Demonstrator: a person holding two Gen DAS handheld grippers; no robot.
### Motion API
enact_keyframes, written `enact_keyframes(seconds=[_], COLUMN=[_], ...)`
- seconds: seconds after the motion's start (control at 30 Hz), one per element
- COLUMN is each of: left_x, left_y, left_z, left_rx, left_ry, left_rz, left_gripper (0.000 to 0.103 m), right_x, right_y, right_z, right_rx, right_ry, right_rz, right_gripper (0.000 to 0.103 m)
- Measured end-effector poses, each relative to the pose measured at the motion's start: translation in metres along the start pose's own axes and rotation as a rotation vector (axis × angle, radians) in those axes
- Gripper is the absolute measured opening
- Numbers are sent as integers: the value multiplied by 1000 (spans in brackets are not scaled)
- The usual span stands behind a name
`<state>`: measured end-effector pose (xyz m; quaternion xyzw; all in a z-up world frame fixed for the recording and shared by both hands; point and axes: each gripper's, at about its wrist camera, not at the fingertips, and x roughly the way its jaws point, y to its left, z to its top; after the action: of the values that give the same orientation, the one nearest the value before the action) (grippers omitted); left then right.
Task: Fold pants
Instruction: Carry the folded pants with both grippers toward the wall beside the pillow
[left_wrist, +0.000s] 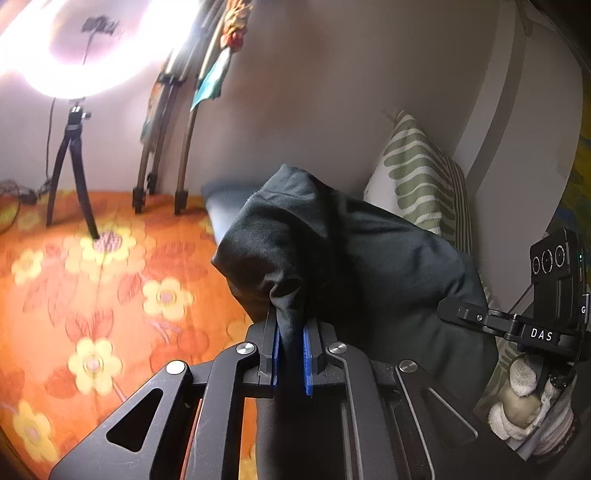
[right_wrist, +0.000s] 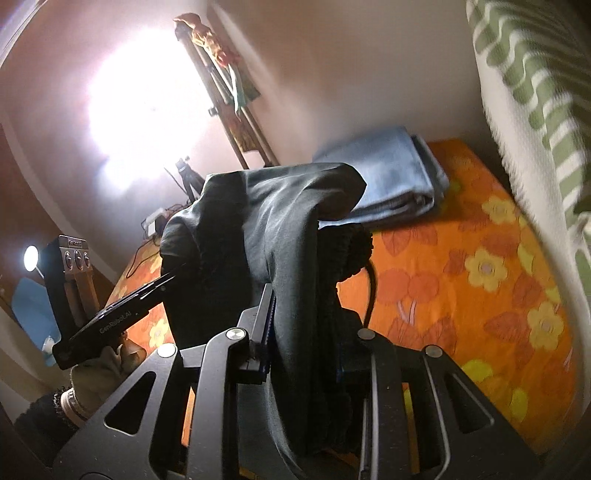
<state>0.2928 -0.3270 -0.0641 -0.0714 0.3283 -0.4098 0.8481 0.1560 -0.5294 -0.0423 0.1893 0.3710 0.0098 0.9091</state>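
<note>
Dark pants (left_wrist: 369, 258) hang bunched in the air above an orange flowered bedspread (left_wrist: 92, 295). My left gripper (left_wrist: 291, 350) is shut on a fold of the pants, cloth pinched between its blue pads. My right gripper (right_wrist: 306, 332) is shut on another thick bunch of the same pants (right_wrist: 277, 221), with the elastic waistband and a drawstring hanging at its right. The right gripper also shows at the right edge of the left wrist view (left_wrist: 461, 314), and the left gripper shows at the left of the right wrist view (right_wrist: 162, 284), both gripping the cloth.
A folded light blue garment (right_wrist: 399, 177) lies at the far end of the bed. A green-and-white patterned pillow (left_wrist: 421, 177) leans on the wall. A ring light on a small tripod (left_wrist: 74, 158) stands on the bed. A wooden rack (left_wrist: 177, 147) leans against the wall.
</note>
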Motion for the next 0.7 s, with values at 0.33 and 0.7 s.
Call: enact_keyframes(seconds=[0.33, 0.7], left_x=[21, 81], left_y=[-9, 3], left_z=[61, 122], left_rx=[69, 103], left_ry=[-58, -113], left_rz=[7, 27], left_gripper=[8, 8], right_x=[6, 45], right_y=[-5, -35], right_z=[60, 137], right_rx=[-30, -53], right_ry=[-71, -117], right_rz=[-26, -58], right_gripper=[25, 25])
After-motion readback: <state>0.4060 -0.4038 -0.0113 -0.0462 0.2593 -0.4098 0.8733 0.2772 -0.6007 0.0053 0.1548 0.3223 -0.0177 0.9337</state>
